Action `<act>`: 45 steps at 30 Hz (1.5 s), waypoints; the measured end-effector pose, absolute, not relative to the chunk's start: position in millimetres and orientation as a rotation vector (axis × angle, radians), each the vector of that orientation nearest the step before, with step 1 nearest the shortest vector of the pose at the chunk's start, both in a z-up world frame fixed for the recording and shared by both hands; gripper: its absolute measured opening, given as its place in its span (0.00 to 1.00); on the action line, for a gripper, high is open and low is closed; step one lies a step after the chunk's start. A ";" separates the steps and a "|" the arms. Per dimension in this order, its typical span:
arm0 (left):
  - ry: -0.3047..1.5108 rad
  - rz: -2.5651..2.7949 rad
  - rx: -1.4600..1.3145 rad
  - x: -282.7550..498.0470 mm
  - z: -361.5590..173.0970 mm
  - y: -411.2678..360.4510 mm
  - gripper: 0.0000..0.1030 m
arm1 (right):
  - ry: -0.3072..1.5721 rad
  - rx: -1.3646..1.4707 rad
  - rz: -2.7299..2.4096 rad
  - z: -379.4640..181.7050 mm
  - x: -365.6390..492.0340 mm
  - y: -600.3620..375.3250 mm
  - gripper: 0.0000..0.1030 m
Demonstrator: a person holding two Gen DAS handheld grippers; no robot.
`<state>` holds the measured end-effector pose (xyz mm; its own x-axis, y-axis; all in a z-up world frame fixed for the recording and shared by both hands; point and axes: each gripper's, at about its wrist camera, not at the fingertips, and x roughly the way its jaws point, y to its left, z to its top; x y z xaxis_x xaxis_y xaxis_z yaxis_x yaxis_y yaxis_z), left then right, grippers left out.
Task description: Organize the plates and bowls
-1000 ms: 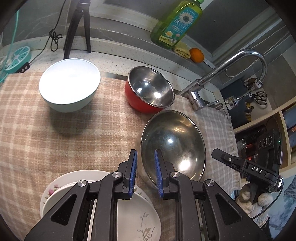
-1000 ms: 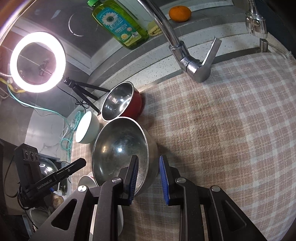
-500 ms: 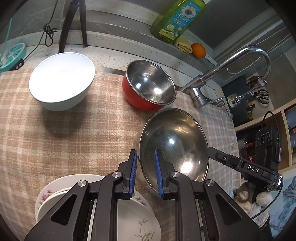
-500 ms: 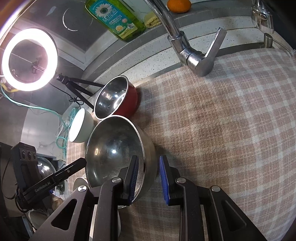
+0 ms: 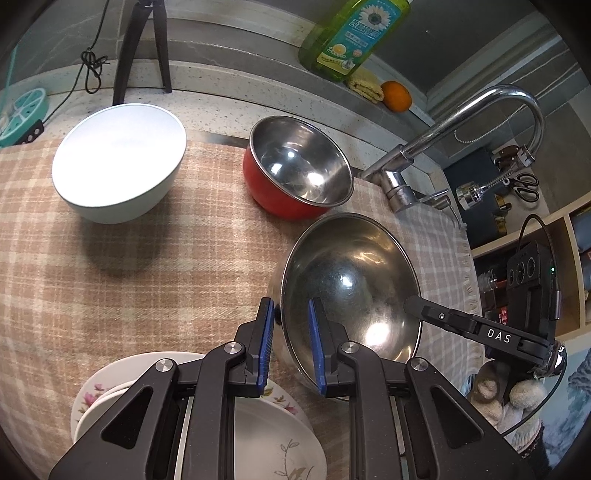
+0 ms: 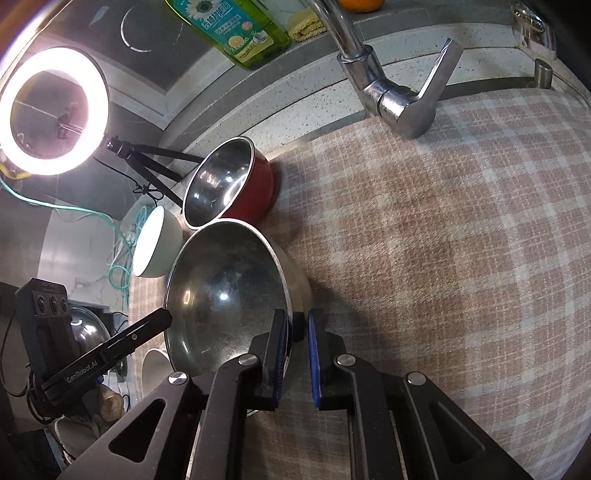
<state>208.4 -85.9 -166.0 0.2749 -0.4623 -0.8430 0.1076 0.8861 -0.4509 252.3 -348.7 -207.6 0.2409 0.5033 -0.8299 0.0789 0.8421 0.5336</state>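
Left wrist view: a beige plaid cloth (image 5: 129, 266) covers the counter in front of a speckled stone ledge, with a chrome faucet (image 5: 461, 125) at the far right and a green dish soap bottle (image 5: 351, 33) and an orange (image 5: 396, 96) on the sill behind. A white bowl (image 5: 118, 162) sits far left, a red bowl (image 5: 295, 173) far centre, both upright. The large steel bowl (image 5: 351, 295) is tilted, its mouth facing near and left. The left gripper (image 5: 290, 347) straddles its near-left rim, one blue pad outside and one inside; I cannot tell whether the pads press the metal. Stacked floral plates (image 5: 273, 443) lie near, under the gripper.

Right wrist view: the same cloth (image 6: 443, 258) spreads right, and a lit ring light (image 6: 51, 110) stands far left. The steel bowl (image 6: 225, 291) lies left of centre, tipped. The right gripper (image 6: 297, 350) straddles its near-right rim with narrowly parted jaws; contact is unclear.
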 end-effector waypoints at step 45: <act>1.262 -0.539 -0.303 152.8 -156.9 -128.8 0.16 | 1.310 0.606 0.202 -193.4 171.2 -393.3 0.09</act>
